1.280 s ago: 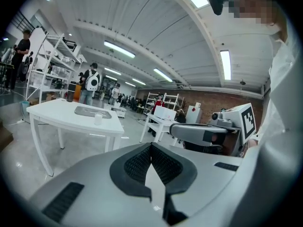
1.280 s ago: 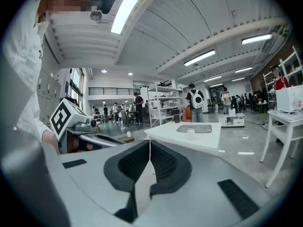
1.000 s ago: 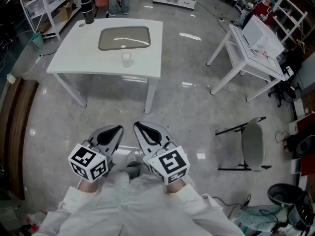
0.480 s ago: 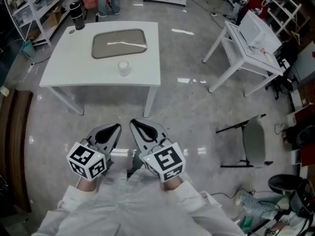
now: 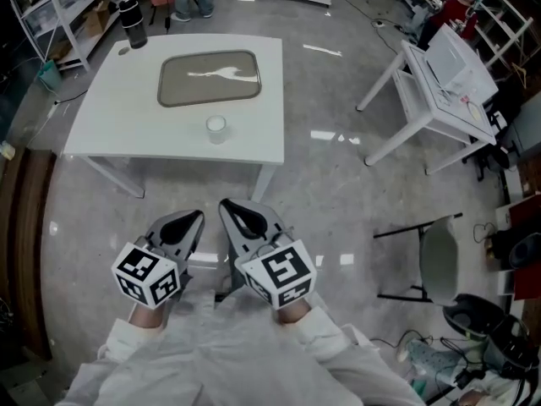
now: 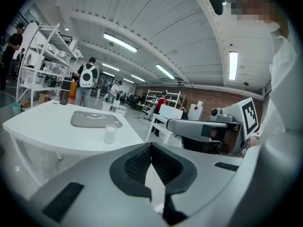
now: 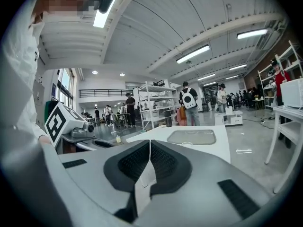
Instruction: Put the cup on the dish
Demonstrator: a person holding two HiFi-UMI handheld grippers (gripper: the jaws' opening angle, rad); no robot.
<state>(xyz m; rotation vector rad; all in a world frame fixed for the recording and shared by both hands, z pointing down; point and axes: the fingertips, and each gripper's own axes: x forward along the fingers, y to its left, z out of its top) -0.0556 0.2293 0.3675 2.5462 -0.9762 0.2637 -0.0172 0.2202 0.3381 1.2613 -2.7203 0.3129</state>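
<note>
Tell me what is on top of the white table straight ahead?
A grey dish, a small cup beside it, not on it, and a dark flask at the far corner. Nothing hides them.

White long sleeves (image 5: 118,358) on both arms, the loose fabric creased. The left gripper (image 5: 196,218) and the right gripper (image 5: 226,206) are smooth grey shells with dark hollows on top. Each carries a white cube (image 5: 149,275) printed with bold black square markers. Inside the jaws there are black pads (image 6: 138,164), finely meshed.
</note>
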